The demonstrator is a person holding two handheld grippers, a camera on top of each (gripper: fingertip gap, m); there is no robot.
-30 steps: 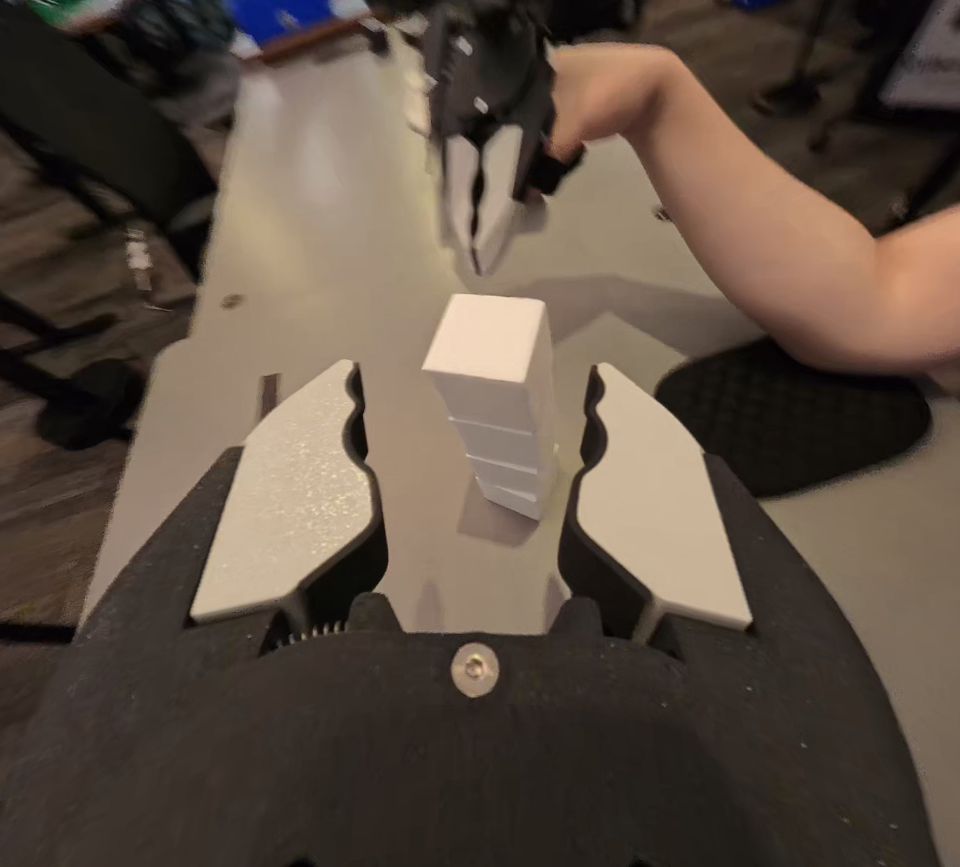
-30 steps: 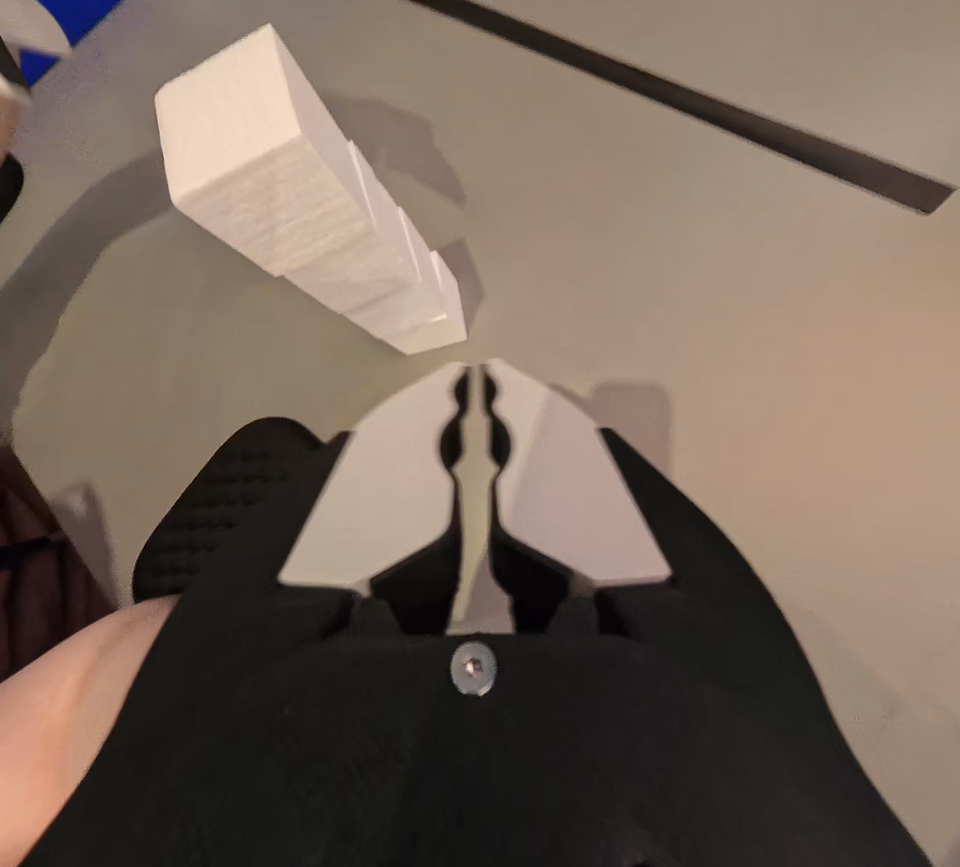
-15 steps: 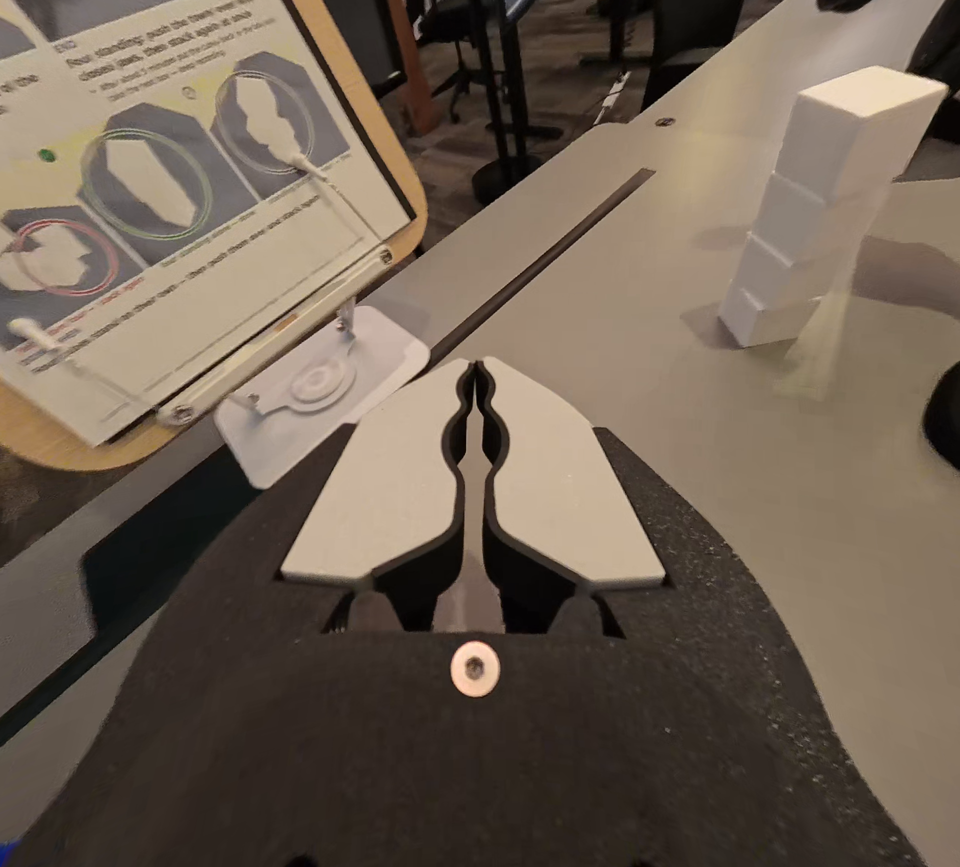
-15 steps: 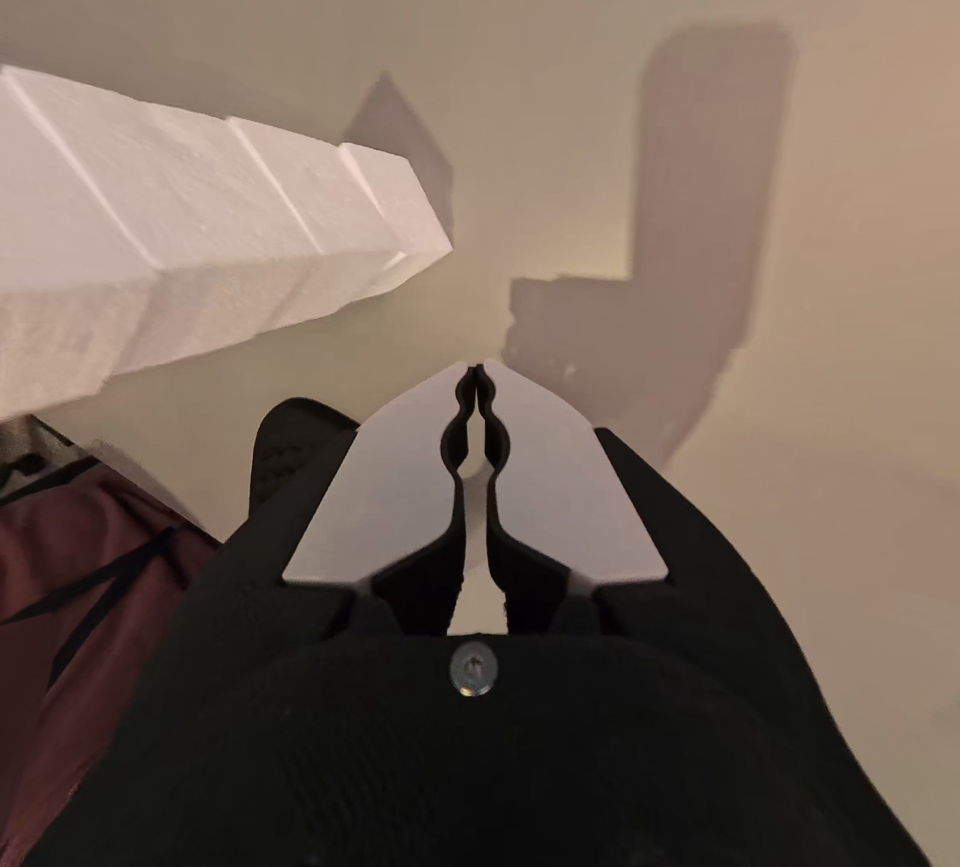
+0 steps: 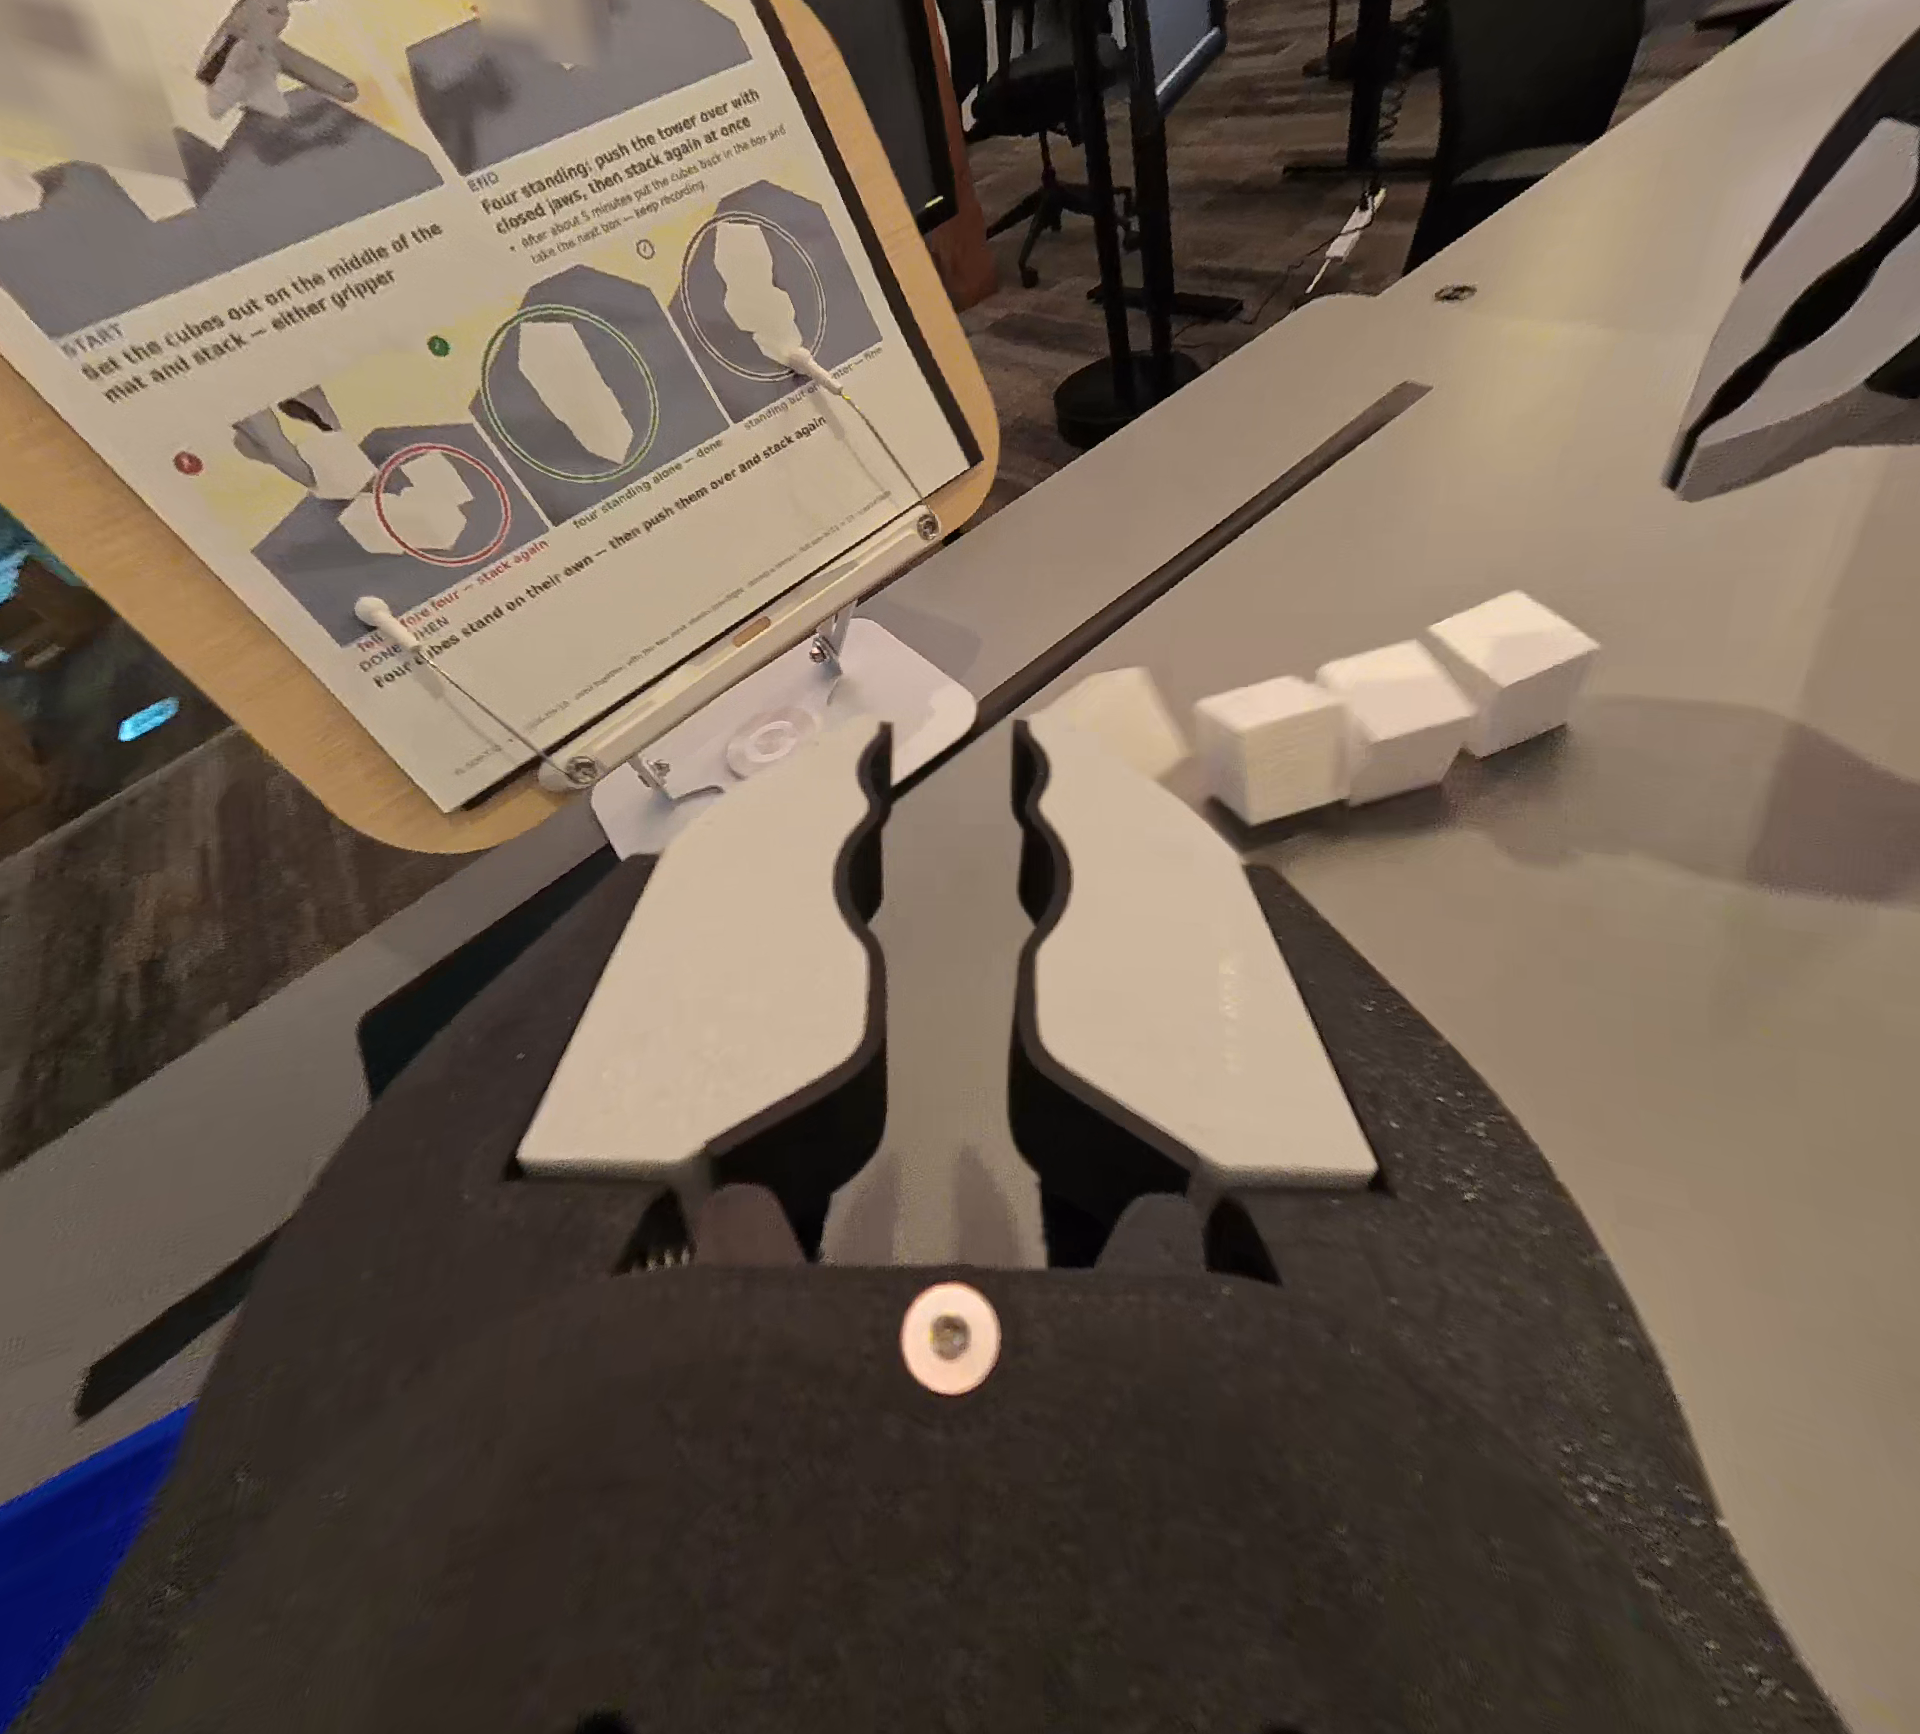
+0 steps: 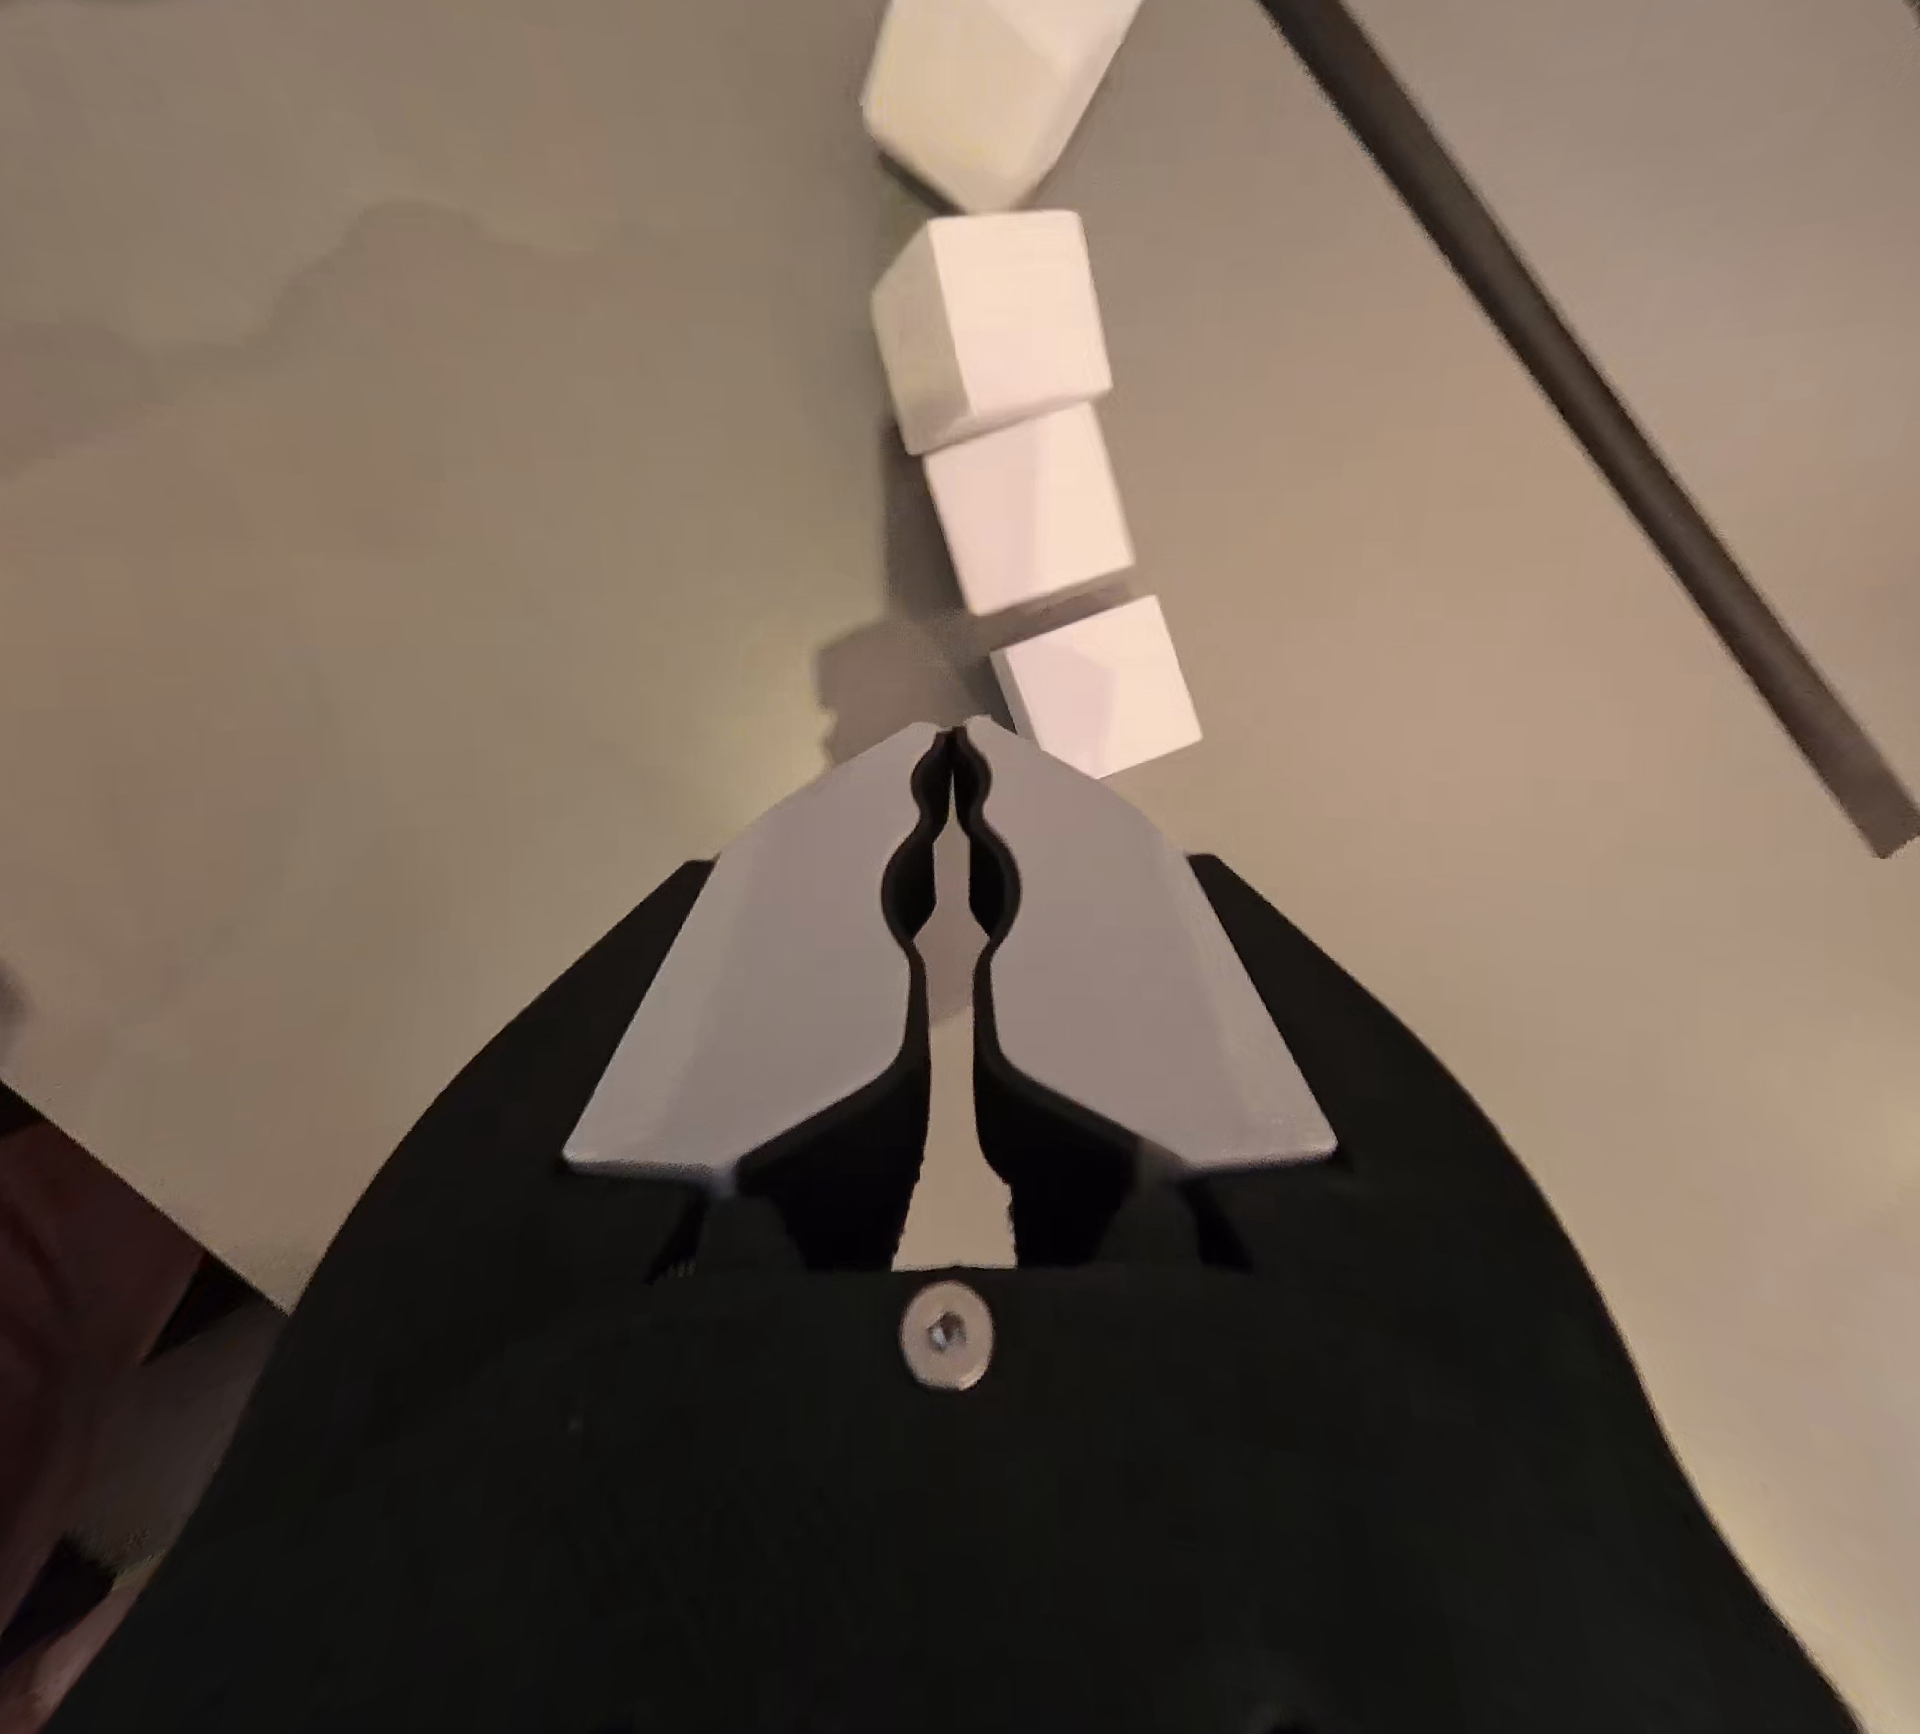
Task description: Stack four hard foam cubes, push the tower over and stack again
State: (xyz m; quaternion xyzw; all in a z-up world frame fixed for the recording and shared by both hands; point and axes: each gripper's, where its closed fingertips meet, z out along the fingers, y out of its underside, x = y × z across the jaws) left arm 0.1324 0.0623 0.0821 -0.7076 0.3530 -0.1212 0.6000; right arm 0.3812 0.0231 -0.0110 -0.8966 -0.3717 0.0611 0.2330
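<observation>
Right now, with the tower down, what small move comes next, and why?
Probably open the right gripper: it is shut, its tips just short of the nearest cube. All four cubes lie in a row on the table, so restacking starts with a grasp.

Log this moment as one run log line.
stage: tower down | foam cubes: four, toppled row on table | left gripper: open, empty | right gripper: shut, empty, near end cube
</observation>
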